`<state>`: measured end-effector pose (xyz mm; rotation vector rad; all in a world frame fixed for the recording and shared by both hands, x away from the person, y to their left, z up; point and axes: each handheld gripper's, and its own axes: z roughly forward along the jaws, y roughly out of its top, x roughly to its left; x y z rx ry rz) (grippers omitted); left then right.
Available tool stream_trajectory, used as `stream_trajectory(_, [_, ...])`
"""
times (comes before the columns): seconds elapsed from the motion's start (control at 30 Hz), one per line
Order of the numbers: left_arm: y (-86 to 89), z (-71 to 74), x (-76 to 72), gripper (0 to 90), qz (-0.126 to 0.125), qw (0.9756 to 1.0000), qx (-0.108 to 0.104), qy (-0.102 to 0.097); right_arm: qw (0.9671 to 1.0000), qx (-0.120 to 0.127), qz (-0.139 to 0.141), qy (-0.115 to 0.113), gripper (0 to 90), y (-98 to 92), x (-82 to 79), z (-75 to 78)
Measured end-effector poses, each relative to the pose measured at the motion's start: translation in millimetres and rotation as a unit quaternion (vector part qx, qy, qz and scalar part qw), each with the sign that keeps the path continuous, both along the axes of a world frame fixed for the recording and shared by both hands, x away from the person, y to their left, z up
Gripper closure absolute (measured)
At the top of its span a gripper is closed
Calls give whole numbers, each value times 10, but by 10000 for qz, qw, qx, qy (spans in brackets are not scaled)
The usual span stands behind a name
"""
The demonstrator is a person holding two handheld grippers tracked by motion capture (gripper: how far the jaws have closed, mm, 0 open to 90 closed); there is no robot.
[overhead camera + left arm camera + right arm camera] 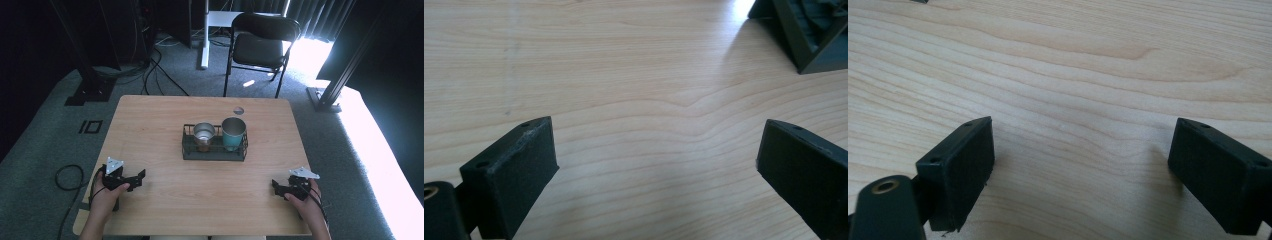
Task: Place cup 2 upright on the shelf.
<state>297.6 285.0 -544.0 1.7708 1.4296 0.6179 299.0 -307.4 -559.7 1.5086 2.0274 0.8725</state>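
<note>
L gripper (137,178) & R gripper (278,186) both sat low over table (165,107) w/ jaws wide apart, nothing btwn them — rack (214,155) w/ two cups well apart.

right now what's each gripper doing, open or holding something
left gripper: open, nothing between its jaws, low over the bare table.
right gripper: open, nothing between its jaws, also over bare table.

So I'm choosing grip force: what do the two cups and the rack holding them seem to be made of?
The small silver cup looks like bare metal, with a shiny reflective rim. The taller teal cup has a matte coloured wall, perhaps coated metal or plastic. The dark rectangular rack looks like thin painted metal wire.
</note>
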Motion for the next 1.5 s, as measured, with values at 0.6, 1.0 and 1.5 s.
stream_trajectory(0.6, [242, -48, -142, 35, 921, 9932, 629, 335, 10000, 1, 0, -1, 109, 0, 0, 0])
stream_trajectory(1.0, [219, -144, -104, 39, 816, 9920, 624, 731, 10000, 2, -2, 0, 109, 0, 0, 0])
stream_trajectory(1.5, [192, -145, -73, 33, 1264, 9874, 558, 778, 10000, 0, -2, 3, 109, 1, 0, 0])
